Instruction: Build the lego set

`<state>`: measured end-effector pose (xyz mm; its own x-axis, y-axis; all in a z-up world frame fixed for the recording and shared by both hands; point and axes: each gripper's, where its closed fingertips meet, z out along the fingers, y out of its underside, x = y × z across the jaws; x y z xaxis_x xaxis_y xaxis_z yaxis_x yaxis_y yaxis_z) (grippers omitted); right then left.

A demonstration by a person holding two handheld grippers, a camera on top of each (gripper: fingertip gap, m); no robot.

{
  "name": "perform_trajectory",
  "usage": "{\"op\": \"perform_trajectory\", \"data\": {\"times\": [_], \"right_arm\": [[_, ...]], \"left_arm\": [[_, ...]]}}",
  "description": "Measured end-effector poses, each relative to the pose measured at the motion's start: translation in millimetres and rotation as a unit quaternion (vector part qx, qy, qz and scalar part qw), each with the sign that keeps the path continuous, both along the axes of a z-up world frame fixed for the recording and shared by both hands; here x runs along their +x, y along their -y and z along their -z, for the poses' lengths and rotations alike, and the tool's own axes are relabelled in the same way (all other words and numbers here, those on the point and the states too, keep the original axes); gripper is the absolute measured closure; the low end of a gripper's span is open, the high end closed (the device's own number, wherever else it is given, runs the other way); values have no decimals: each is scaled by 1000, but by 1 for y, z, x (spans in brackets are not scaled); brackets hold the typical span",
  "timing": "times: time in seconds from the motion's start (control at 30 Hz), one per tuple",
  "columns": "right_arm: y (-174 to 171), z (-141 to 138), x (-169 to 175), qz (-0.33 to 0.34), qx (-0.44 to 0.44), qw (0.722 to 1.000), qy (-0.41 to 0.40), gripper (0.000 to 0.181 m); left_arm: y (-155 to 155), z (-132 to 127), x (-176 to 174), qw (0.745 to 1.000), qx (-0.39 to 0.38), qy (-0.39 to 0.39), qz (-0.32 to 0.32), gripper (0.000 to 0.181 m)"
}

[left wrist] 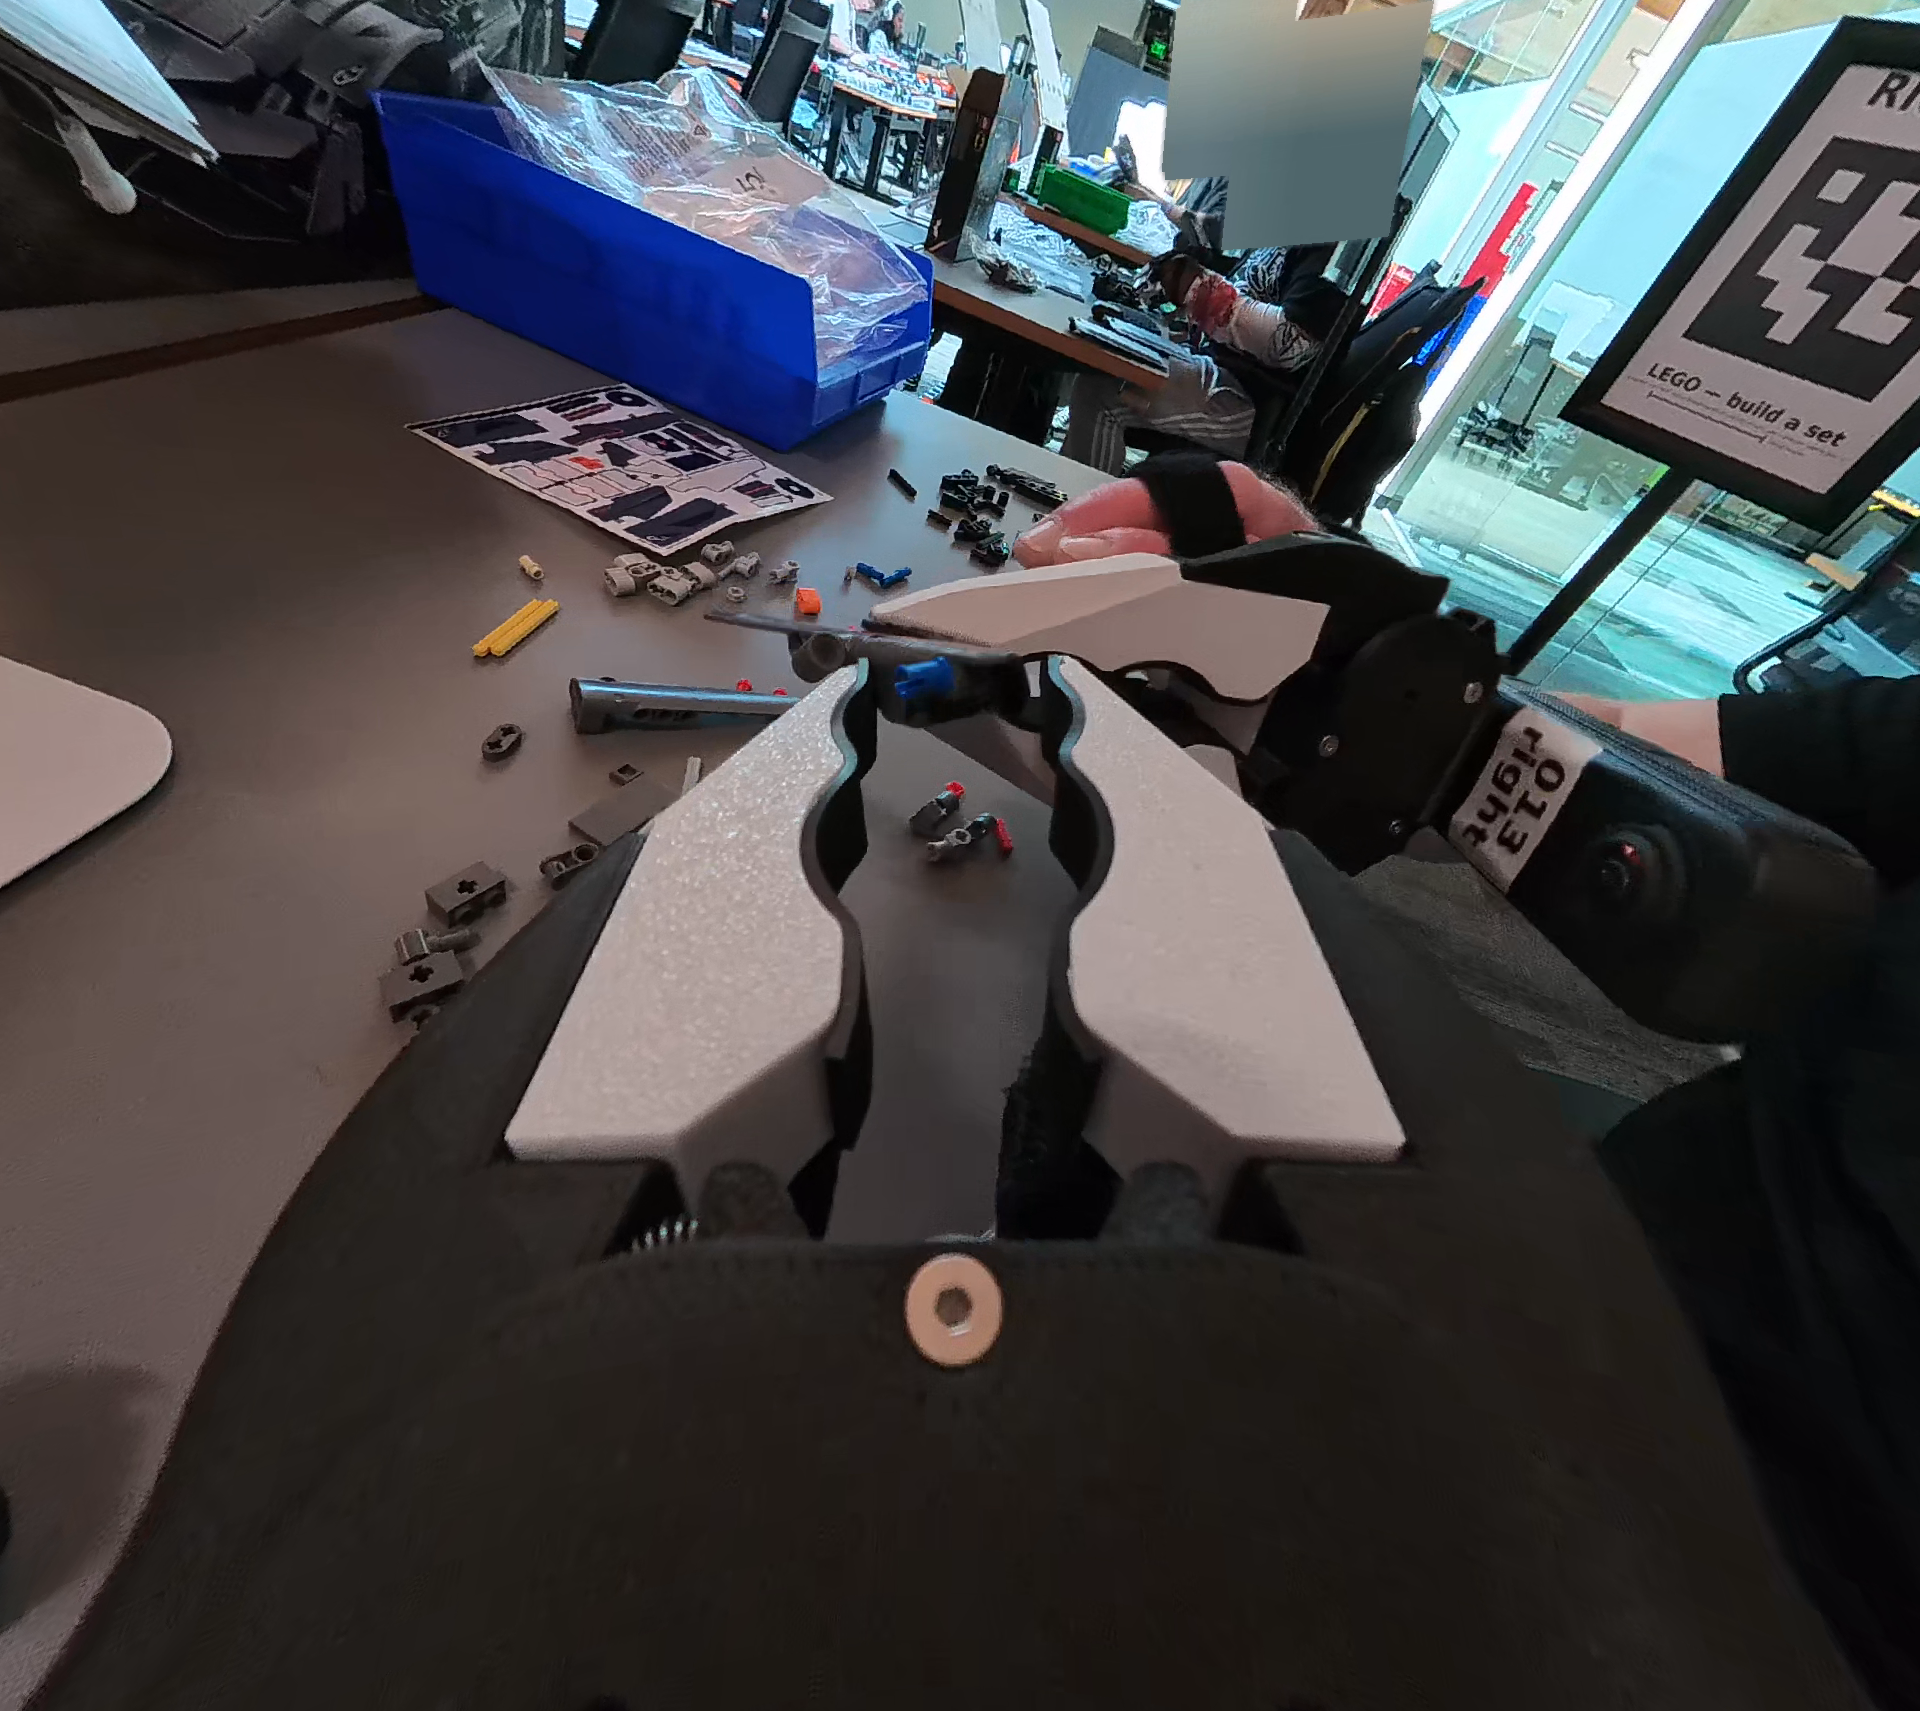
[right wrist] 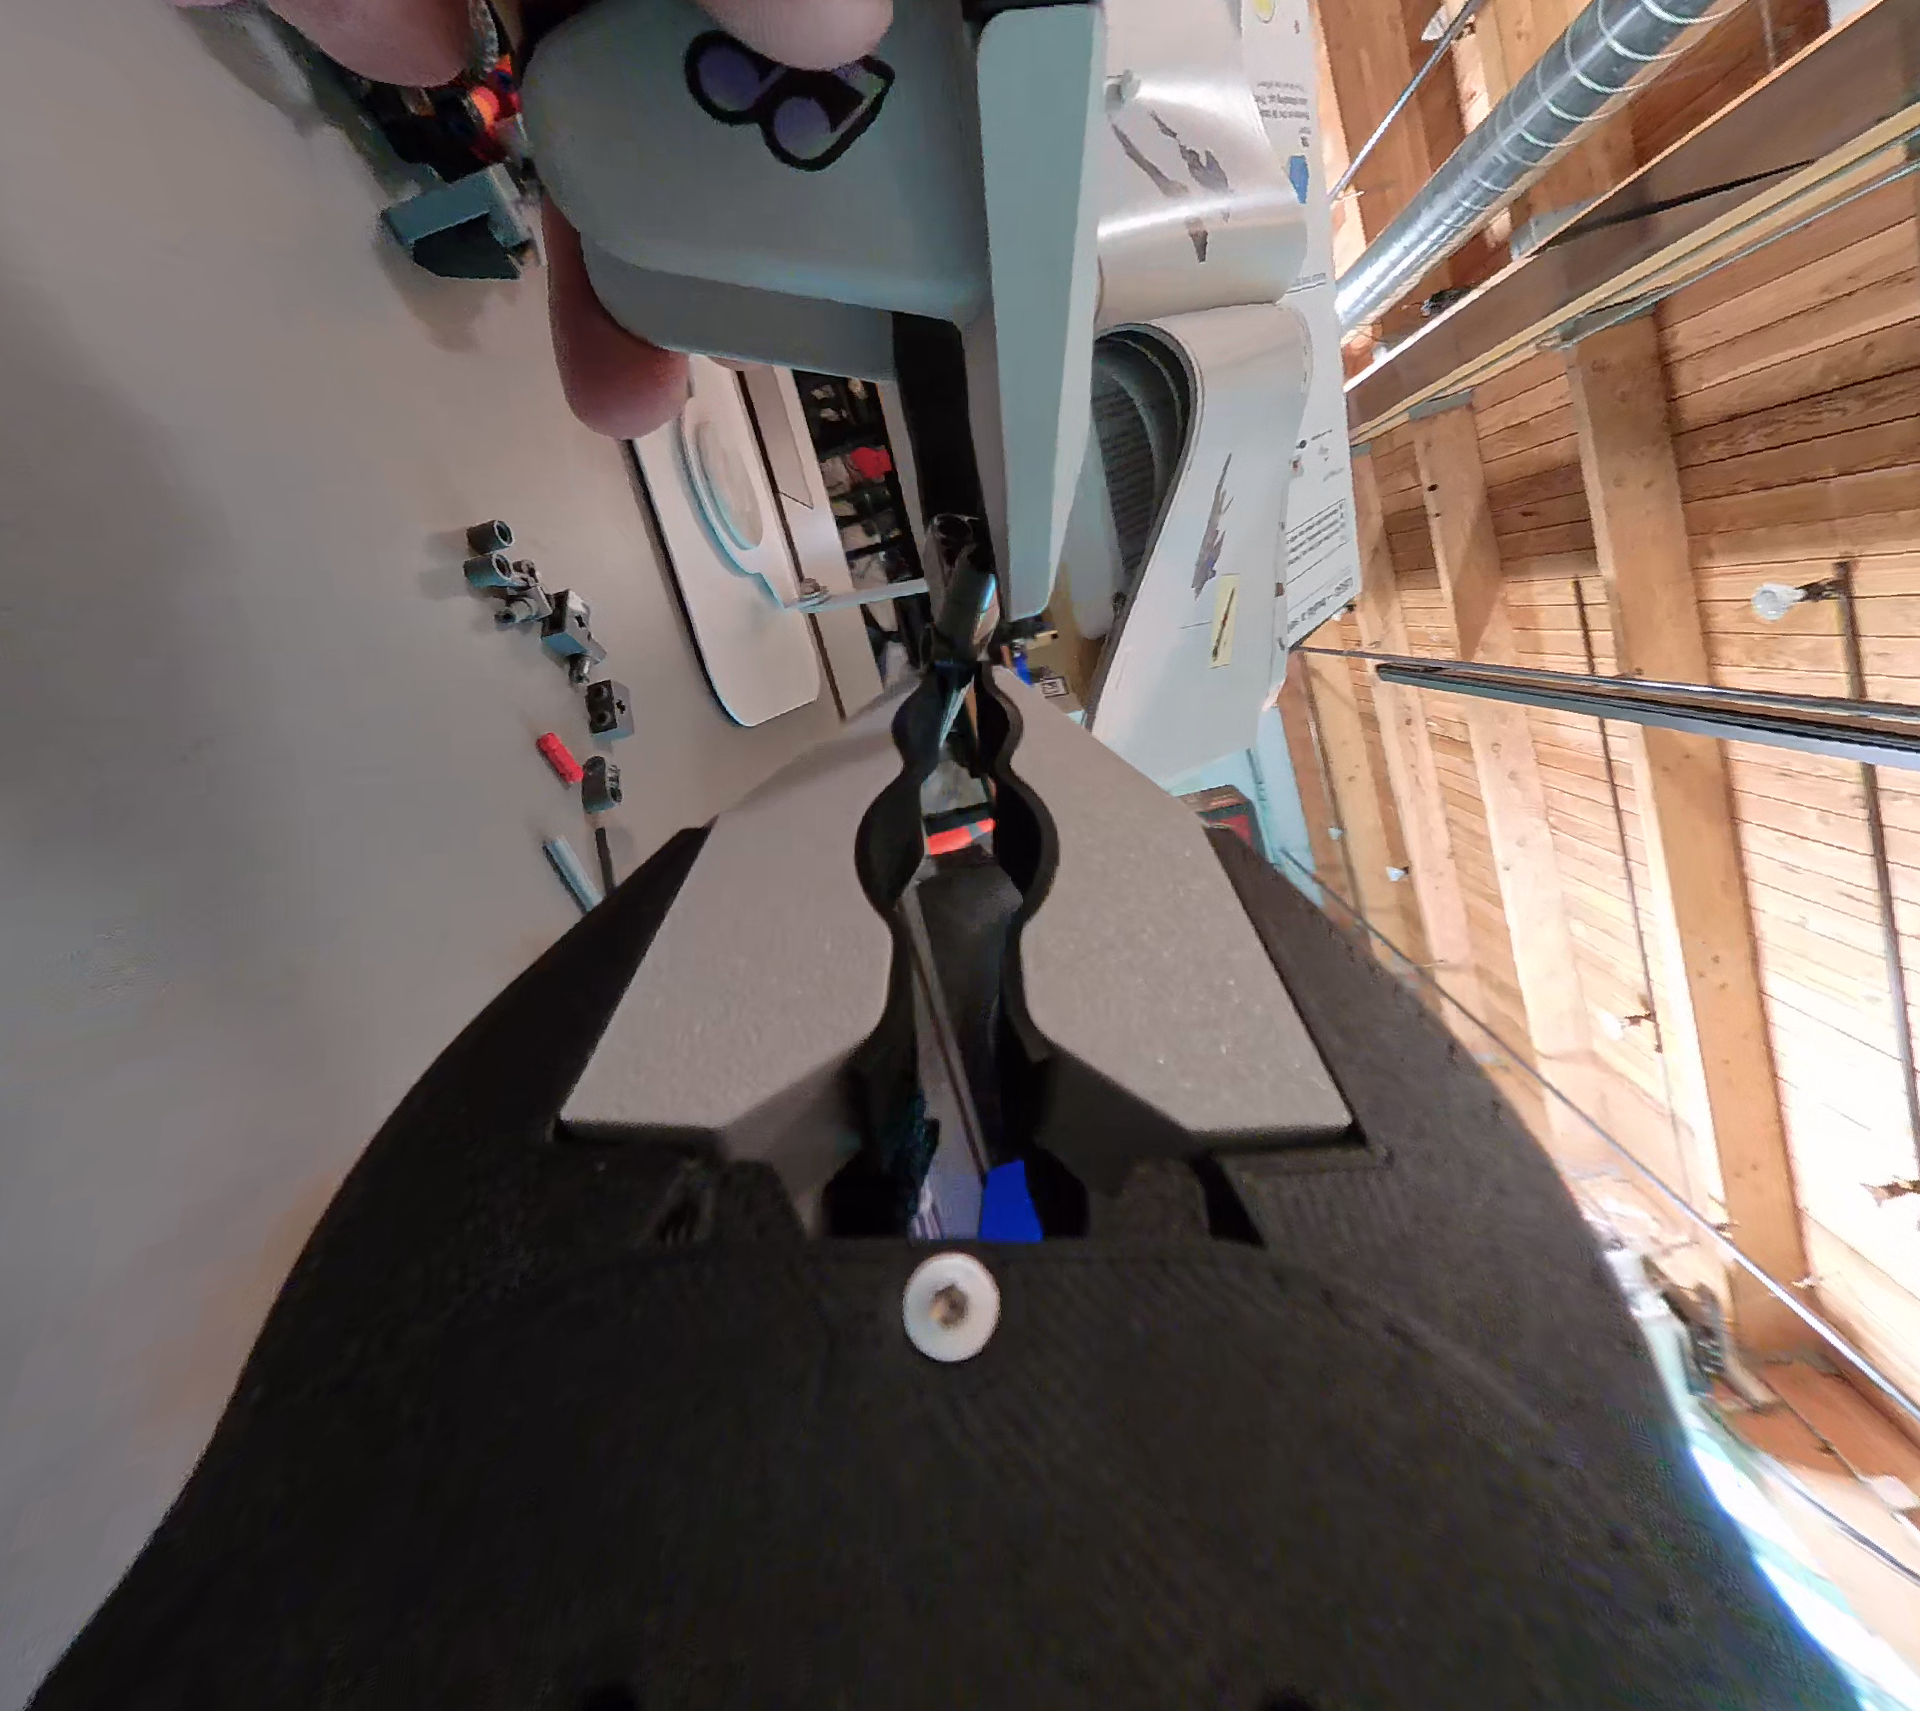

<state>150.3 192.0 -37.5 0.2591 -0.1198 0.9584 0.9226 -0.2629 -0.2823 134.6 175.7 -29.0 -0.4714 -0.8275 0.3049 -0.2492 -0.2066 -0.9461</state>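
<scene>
I hold the small dark assembly (left wrist: 920,674) with its blue pin (left wrist: 921,675) clenched in my left gripper (left wrist: 961,690), above the table (left wrist: 260,518). My right gripper (left wrist: 883,617), jaws pinched on a thin black rod (left wrist: 774,619), should feed it in straight and gently. Loose pieces (left wrist: 686,575) lie below; the blue bin (left wrist: 644,290) sits well clear.

The left gripper (left wrist: 961,705) holds a small dark assembly with a blue pin (left wrist: 920,676) between its jaw tips, above the grey table (left wrist: 260,830). From the right, the right gripper (left wrist: 894,622) reaches in sideways, its jaws closed on a thin dark axle (left wrist: 779,622) at the same assembly. Loose grey pieces (left wrist: 675,575), yellow axles (left wrist: 514,627) and a sticker sheet (left wrist: 618,466) lie farther off. A blue bin (left wrist: 623,290) with clear plastic bags (left wrist: 707,175) stands at the far left.
</scene>
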Motion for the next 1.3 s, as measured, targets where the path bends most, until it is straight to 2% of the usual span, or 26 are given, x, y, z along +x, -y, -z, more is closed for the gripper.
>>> {"op": "perform_trajectory", "data": {"times": [0.23,0.5,1.0,1.13,1.3], "right_arm": [[1,0,-1,-6,2,1000,-1,178],[1,-1,-3,7,9,999,41,177],[5,-3,-8,-15,14,1000,17,175],[6,0,-10,-37,3,999,-18,170],[10,-1,-8,-93,-16,988,-125,156]], "left_arm": [[-1,0,1,1000,14,9,-8,155],[-2,-1,-1,1000,11,17,-6,156],[-1,-4,-4,999,28,34,7,156],[-2,-5,-5,999,28,38,9,156],[1,-2,-8,997,72,37,18,156]]}}
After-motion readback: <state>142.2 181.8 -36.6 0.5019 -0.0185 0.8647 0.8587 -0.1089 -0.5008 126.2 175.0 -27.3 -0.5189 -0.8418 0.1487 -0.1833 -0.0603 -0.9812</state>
